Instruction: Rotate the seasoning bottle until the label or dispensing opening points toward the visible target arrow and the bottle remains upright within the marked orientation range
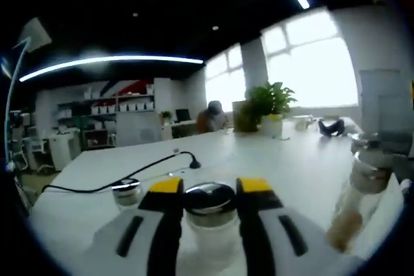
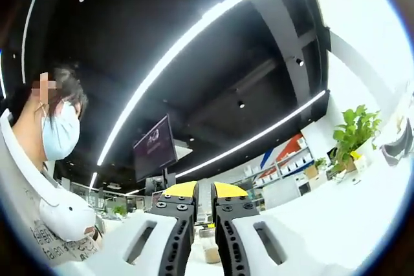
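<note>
The left gripper (image 1: 210, 189) has its two yellow-tipped jaws on either side of the bottle (image 1: 209, 214), at the height of the cap (image 1: 209, 197), and they seem to touch it, so I judge it is grasping the bottle by its top; this grip would let the hand turn the bottle around its own axis while it stays standing. The bottle stands upright on the white table (image 1: 259, 159), close to the near edge. It has a shiny, dark, rounded metal cap and a pale body, mostly hidden by the jaws, so I cannot tell where its label or opening points, and no arrow is visible. A second bottle (image 1: 359, 192) with brownish content stands at the right, and a small jar (image 1: 127, 192) at the left beside a black cable (image 1: 129, 178). The right gripper (image 2: 204, 208) points up toward the ceiling, away from the work, its jaws nearly closed on nothing, probably only waiting. A person (image 2: 45, 159) with a mask is beside it.
</note>
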`<state>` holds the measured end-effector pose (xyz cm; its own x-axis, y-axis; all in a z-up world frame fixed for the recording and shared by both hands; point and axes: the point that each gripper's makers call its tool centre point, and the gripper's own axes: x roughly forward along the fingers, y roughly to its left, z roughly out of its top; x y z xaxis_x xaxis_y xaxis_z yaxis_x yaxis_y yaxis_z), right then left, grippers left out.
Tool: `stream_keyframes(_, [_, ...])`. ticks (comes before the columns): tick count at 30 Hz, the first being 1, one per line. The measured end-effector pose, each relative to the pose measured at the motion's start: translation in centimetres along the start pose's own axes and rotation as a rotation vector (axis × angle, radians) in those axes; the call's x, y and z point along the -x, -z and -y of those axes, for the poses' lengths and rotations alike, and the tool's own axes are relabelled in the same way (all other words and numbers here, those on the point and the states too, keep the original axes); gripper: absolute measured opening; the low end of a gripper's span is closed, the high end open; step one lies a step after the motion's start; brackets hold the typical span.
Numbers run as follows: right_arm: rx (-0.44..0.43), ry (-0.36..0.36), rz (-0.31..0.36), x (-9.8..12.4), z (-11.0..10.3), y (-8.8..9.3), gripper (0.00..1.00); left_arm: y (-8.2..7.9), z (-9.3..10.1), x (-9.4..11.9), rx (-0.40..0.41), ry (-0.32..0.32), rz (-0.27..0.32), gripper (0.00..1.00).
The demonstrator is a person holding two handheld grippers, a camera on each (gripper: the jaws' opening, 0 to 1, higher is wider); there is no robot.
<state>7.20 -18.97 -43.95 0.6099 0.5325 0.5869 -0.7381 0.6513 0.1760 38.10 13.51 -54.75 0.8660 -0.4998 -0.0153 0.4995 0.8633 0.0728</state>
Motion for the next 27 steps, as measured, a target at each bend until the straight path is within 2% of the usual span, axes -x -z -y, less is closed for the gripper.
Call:
stream_keyframes(4, [-0.021, -0.044, -0.006, -0.7, -0.2, 0.3, 0.06, -0.6, 0.2, 2.5, -0.005, 0.033, 0.011, 0.33])
stream_keyframes(7, [-0.03, -0.074, -0.009, -1.1, -0.6, 0.5, 0.06, -0.7, 1.4, 4.5, -0.021, 0.08, 0.01, 0.33])
stream_keyframes(11, [-0.039, -0.1, -0.005, -1.5, -0.8, 0.6, 0.06, 0.4, 3.3, 6.9, -0.039, 0.121, -0.001, 0.33])
stream_keyframes(14, [-0.033, -0.113, 0.004, -1.7, -0.9, 0.5, 0.06, 1.1, 4.6, 8.1, -0.021, 0.152, -0.01, 0.33])
stream_keyframes(18, [-0.011, -0.126, -0.016, -2.2, -0.9, 0.8, 0.06, 1.4, 5.7, 9.2, -0.028, 0.157, 0.004, 0.33])
stream_keyframes(20, [-0.024, -0.155, -0.011, -2.4, -1.4, 0.7, 0.06, 1.3, 5.9, 9.4, -0.029, 0.152, 0.017, 0.33])
stream_keyframes(22, [-0.018, -0.174, -0.019, -2.5, -1.4, 0.9, 0.06, 1.5, 5.8, 9.4, -0.036, 0.144, 0.008, 0.33])
stream_keyframes(24, [-0.009, -0.18, -0.047, -2.6, -1.1, 1.3, 0.06, 2.0, 5.2, 9.3, -0.06, 0.105, -0.007, 0.33])
stream_keyframes(27, [-0.007, -0.184, -0.066, -2.6, -0.6, 1.4, 0.06, 2.0, 5.0, 8.5, -0.066, 0.101, -0.01, 0.33])
